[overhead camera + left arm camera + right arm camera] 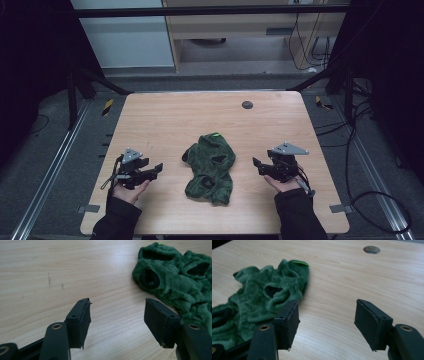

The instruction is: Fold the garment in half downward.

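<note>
We hold our left gripper (159, 167) just above the wooden table (165, 117), to the left of the green plush garment (211, 168) and apart from it. Its jaws stand wide apart with nothing between them; in the left gripper view (117, 311) bare wood shows through the gap, and the garment (175, 277) lies just beyond the right-hand jaw, its fuzzy edge close to that jaw's tip. Our left hand (129, 191) grips the tool from below, a dark sleeve behind it.

Our right gripper (256, 163) sits to the right of the garment, also apart from it, jaws pointing toward it. They too are spread wide and empty; in the right gripper view (327, 313) the garment (262, 300) lies past the left-hand jaw, partly hidden behind it. Our right hand (285, 184) supports this tool from beneath.

The garment is a crumpled heap at the middle of the table, between the two grippers, with several dark openings in the pile and a small bright green tag (216, 134) at its far end. Beyond the garment, toward the far edge of the table, is a round dark hole (247, 104) in the tabletop.
</note>
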The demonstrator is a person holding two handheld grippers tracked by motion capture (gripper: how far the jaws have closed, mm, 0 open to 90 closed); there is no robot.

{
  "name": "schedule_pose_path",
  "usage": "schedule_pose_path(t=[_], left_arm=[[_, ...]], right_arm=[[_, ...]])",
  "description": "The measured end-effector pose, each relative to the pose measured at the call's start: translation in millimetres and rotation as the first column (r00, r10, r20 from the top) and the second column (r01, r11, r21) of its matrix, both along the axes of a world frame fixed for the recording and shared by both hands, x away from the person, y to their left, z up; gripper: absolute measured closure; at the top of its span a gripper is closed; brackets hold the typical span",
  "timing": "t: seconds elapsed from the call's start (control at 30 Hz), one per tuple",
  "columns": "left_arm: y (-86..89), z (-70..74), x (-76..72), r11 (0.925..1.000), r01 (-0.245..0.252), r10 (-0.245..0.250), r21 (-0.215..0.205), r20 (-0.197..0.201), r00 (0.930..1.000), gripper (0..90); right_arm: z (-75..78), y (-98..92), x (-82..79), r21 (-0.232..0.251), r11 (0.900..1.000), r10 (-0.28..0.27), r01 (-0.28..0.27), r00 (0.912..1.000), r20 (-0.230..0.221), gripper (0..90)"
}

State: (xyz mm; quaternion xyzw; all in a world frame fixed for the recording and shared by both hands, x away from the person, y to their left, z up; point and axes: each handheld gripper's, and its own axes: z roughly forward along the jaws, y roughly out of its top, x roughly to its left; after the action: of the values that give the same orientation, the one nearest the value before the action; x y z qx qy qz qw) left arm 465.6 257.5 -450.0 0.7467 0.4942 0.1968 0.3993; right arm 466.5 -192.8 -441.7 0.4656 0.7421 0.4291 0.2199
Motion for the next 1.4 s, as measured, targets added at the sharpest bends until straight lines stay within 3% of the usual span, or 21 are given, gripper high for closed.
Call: schedule_pose_path(t=[0.63, 1.2, 1.4], left_arm=[[-17.9, 23.2, 25.6, 0.9984, 0.053, -0.053, -0.018, 0.029, 0.9982, 39.9], [-41.8, 29.6, 50.8, 0.9943, 0.106, -0.106, -0.005, 0.024, 0.9940, 43.4], [-52.4, 28.7, 59.3, 0.9922, 0.123, -0.123, 0.021, 0.018, 0.9923, 44.3]], right_arm=[[21.6, 28.4, 27.3, 0.015, 0.998, 0.055, -0.055, 0.9982, 0.025, 43.1], [14.8, 44.6, 53.1, 0.036, 0.997, 0.070, -0.069, 0.9974, -0.015, 44.7], [12.5, 47.9, 62.3, 0.042, 0.997, 0.072, -0.071, 0.9969, -0.032, 45.4]])
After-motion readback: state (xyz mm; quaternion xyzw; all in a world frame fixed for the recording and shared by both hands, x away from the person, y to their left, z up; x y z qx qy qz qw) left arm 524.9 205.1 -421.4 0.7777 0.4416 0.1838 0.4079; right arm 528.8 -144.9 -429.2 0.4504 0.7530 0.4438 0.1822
